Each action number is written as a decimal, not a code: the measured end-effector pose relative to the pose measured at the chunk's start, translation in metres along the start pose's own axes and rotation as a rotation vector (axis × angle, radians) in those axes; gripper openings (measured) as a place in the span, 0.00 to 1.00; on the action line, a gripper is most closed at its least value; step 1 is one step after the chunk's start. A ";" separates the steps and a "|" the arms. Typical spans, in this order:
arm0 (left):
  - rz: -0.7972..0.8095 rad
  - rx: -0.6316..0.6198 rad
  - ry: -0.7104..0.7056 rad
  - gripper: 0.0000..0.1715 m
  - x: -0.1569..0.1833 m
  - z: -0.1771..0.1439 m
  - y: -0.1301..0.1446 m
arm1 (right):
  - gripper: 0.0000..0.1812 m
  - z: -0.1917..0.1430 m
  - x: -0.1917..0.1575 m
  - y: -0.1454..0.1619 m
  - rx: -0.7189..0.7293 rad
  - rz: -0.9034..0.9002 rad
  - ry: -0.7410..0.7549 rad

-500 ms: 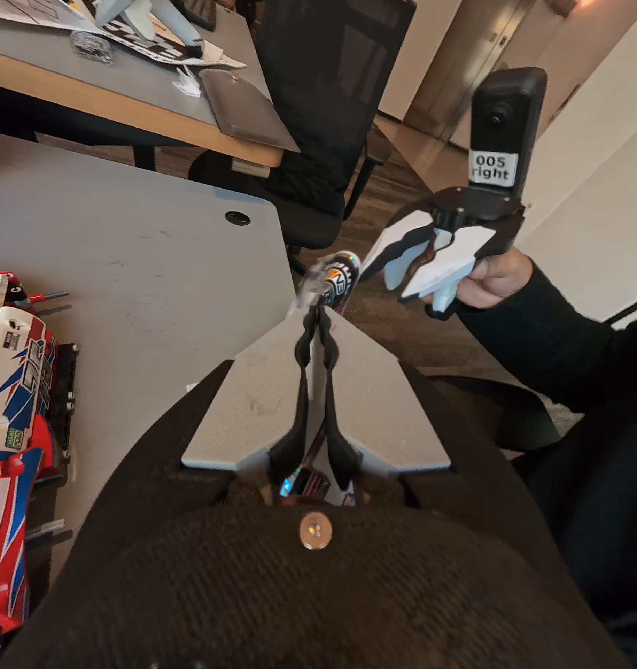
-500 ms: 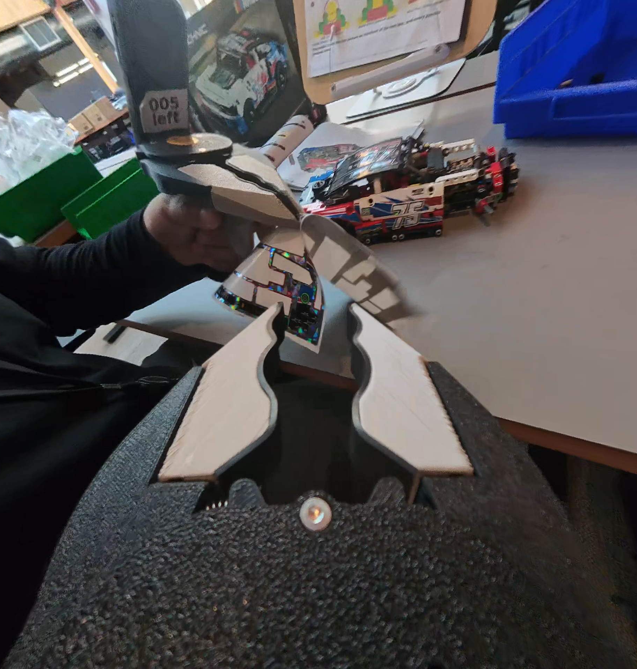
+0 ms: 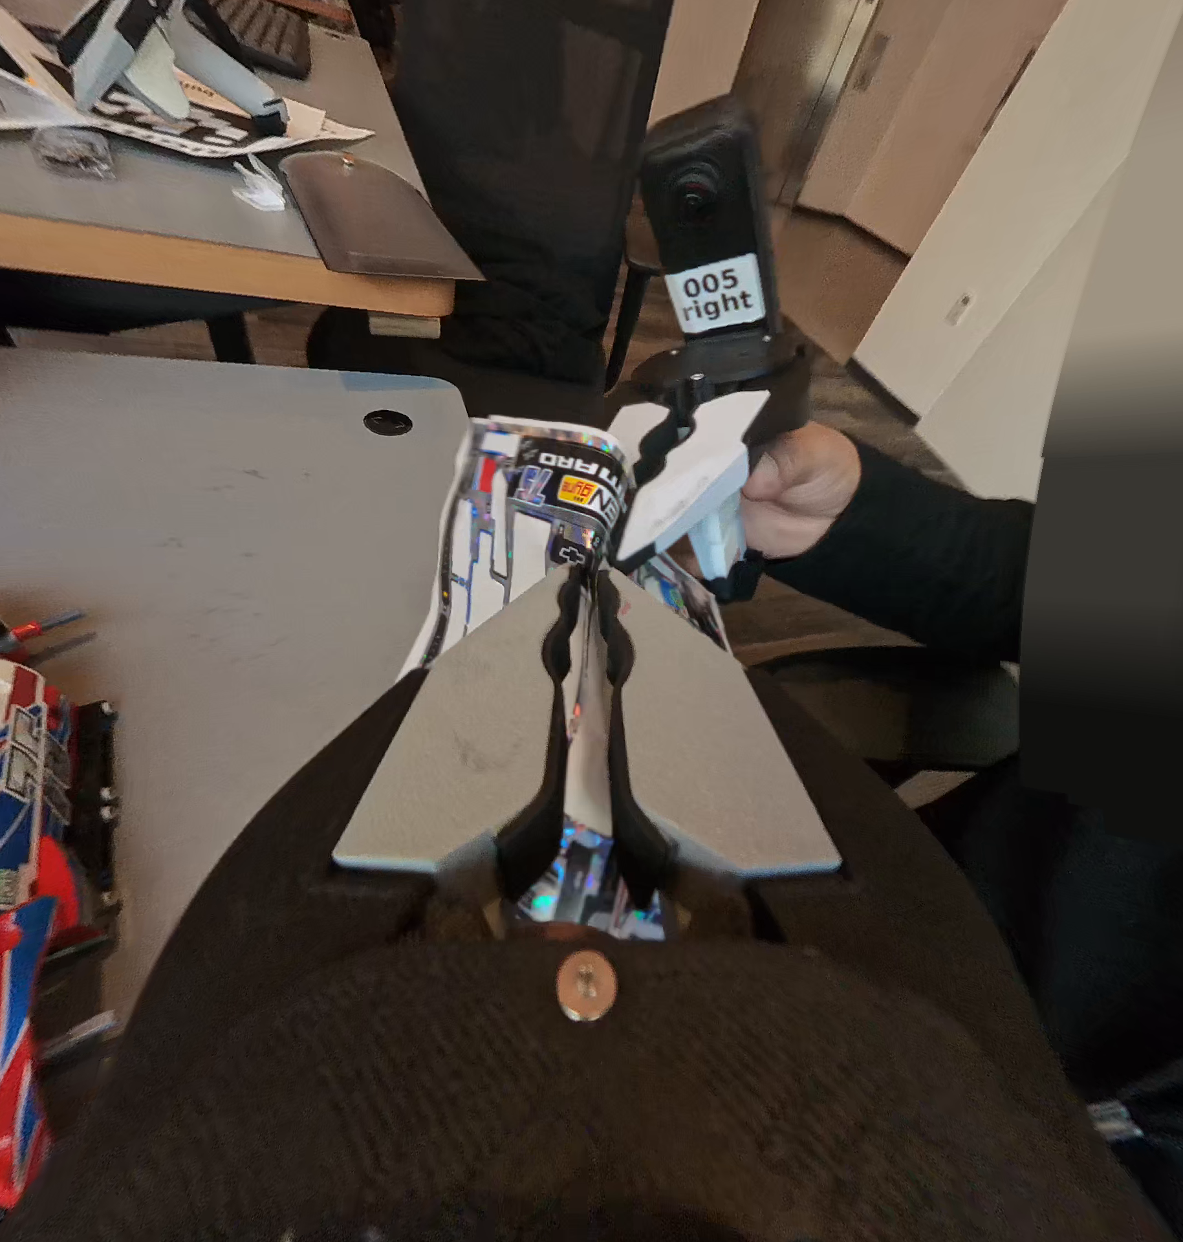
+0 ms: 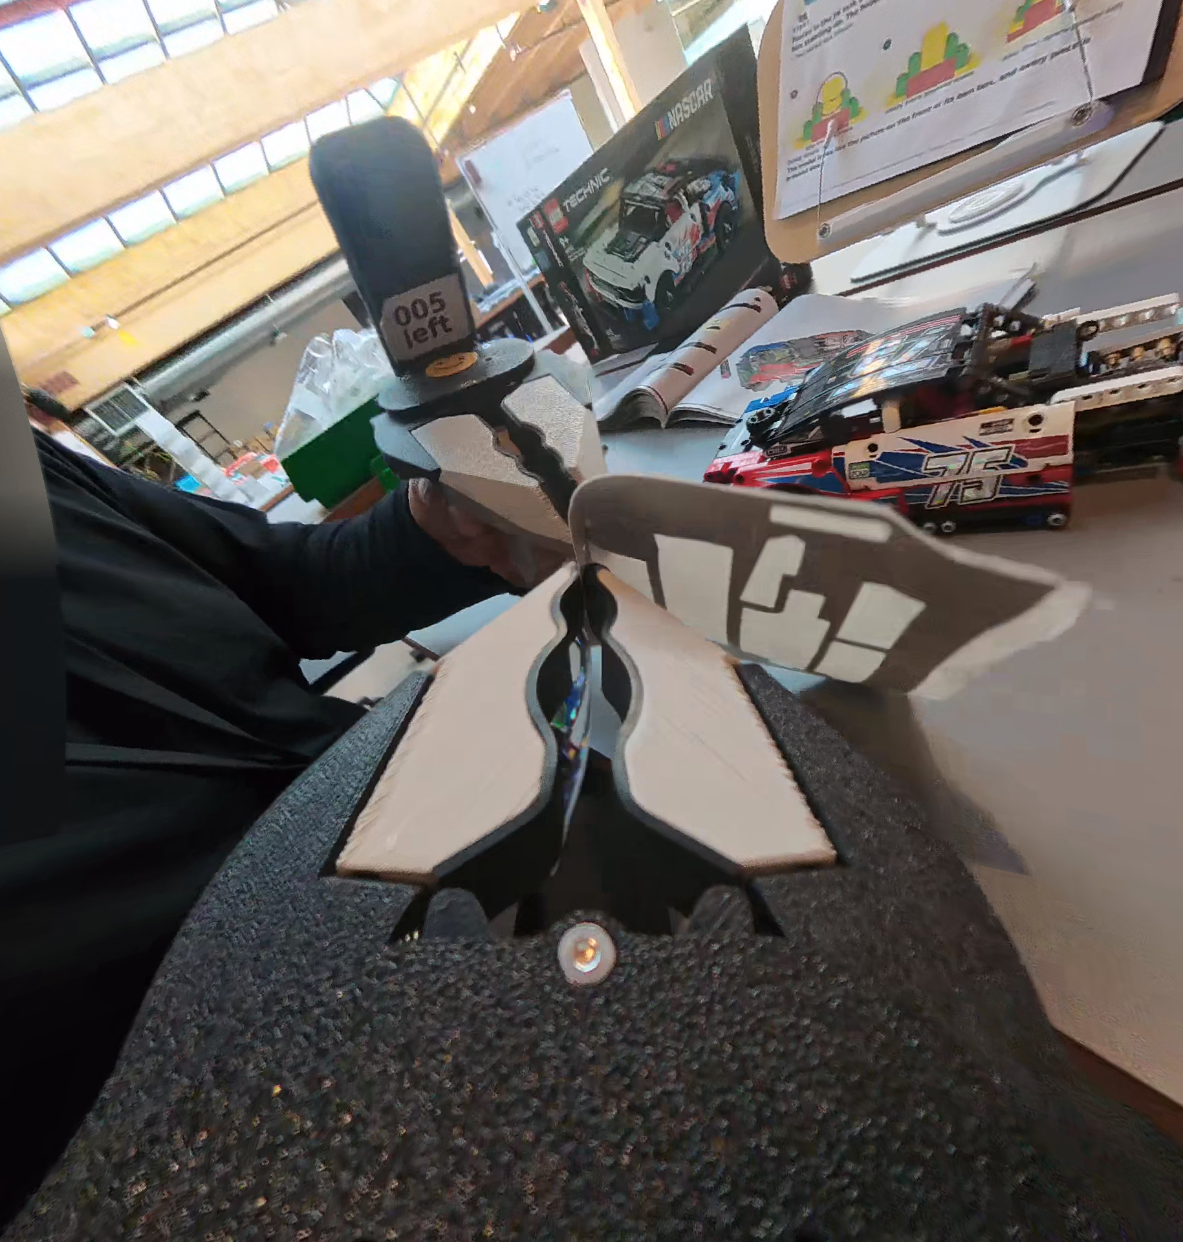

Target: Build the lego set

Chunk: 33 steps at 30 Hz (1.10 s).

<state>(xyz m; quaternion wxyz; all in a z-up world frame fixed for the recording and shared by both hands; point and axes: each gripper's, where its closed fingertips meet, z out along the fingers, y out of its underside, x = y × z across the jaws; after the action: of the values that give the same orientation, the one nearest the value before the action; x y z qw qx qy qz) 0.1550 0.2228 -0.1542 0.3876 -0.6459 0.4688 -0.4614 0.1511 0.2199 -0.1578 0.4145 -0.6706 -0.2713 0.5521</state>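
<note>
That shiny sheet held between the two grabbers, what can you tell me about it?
The sticker sheet is thin and flexible, like paper. Its printed face is glossy, with holographic, black, white and yellow decals; the back, seen from the right wrist view, is grey with white cut-out shapes where some decals look already peeled off. It is bent and held in the air near the table's edge, off the table. The left gripper and the right gripper each pinch it, with jaws closed on it.
</note>
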 end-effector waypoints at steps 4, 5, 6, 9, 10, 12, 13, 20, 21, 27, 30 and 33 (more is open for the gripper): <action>0.084 -0.057 -0.007 0.01 0.003 -0.001 0.008 | 0.00 0.002 0.001 0.007 0.002 0.027 -0.014; 0.094 -0.071 0.005 0.02 0.005 -0.001 0.010 | 0.00 0.002 0.002 0.009 -0.010 0.022 -0.004; 0.103 -0.085 0.021 0.04 0.006 -0.001 0.012 | 0.00 0.001 0.003 0.011 -0.023 0.017 0.009; 0.109 -0.093 0.034 0.05 0.007 0.000 0.013 | 0.00 -0.001 0.005 0.011 -0.044 0.006 0.043; 0.108 -0.092 0.034 0.05 0.007 0.000 0.013 | 0.00 -0.001 0.006 0.012 -0.050 0.005 0.050; 0.100 -0.085 0.027 0.03 0.005 0.000 0.012 | 0.00 -0.002 0.007 0.012 -0.059 0.003 0.062; 0.093 -0.083 0.024 0.03 0.004 0.000 0.011 | 0.00 -0.001 0.008 0.013 -0.067 0.001 0.067; 0.083 -0.090 0.002 0.01 0.000 0.001 0.012 | 0.00 0.001 0.007 0.015 -0.089 -0.017 0.076; 0.086 -0.096 -0.001 0.02 0.000 0.001 0.013 | 0.00 0.001 0.006 0.016 -0.092 -0.019 0.074; 0.110 -0.108 -0.010 0.00 -0.001 0.003 0.015 | 0.00 0.002 0.003 0.019 -0.114 -0.035 0.074; 0.090 -0.105 0.006 0.00 -0.001 0.004 0.016 | 0.00 0.001 0.003 0.020 -0.119 -0.036 0.076; 0.098 -0.111 -0.003 0.00 -0.002 0.004 0.017 | 0.00 0.001 0.005 0.021 -0.121 -0.032 0.084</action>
<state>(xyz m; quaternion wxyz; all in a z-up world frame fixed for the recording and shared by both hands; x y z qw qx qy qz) 0.1539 0.2209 -0.1718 0.3740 -0.6434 0.5242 -0.4140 0.1492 0.2139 -0.1784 0.3929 -0.7125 -0.2973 0.4995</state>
